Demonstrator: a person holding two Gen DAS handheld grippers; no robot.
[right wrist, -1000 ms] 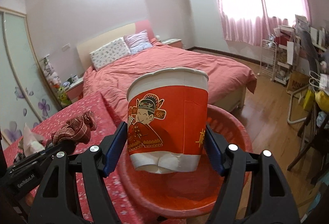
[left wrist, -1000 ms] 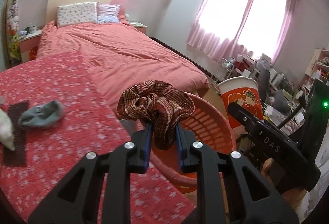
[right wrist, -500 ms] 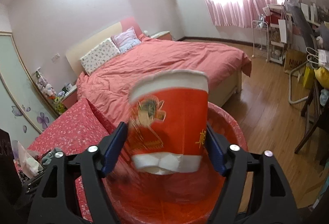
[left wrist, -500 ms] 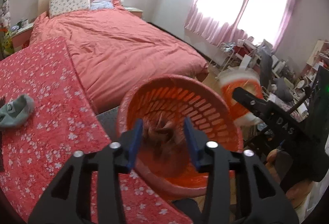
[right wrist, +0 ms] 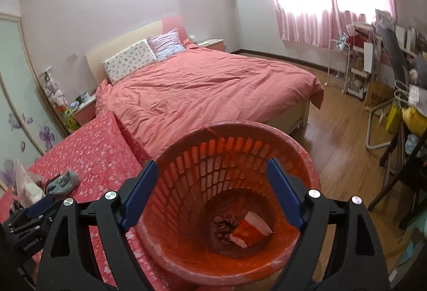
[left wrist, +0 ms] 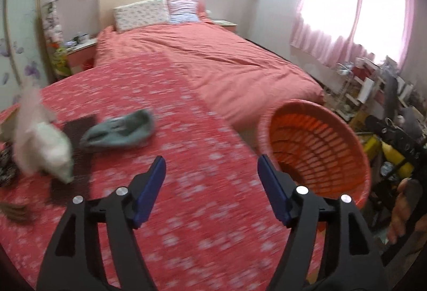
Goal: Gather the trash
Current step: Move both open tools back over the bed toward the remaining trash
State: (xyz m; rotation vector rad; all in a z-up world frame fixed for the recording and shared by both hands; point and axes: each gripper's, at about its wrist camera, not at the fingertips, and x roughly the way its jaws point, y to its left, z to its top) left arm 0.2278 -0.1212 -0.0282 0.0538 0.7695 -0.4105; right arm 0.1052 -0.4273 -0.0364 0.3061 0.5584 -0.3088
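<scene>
Left gripper (left wrist: 210,173) fingers spread wide, empty; grey sock (left wrist: 118,131) ahead-left of fingertips on red-clothed table (left wrist: 186,211). Right gripper (right wrist: 210,184) equally spread above orange basket (right wrist: 307,157); cup (right wrist: 249,228) below. Best approached low, straddling sock's middle

The left hand-held gripper (left wrist: 210,179) is showing matte black angular arms with triangular cut-outs, blue pads (left wrist: 149,192) lining its fingers, and round silver screws at the joints; the right hand-held gripper (right wrist: 210,189) is wearing the same black frame, blue pads (right wrist: 284,195) and silver screws; bare fingers (left wrist: 400,213) are showing beside black casing with pale lettering.
</scene>
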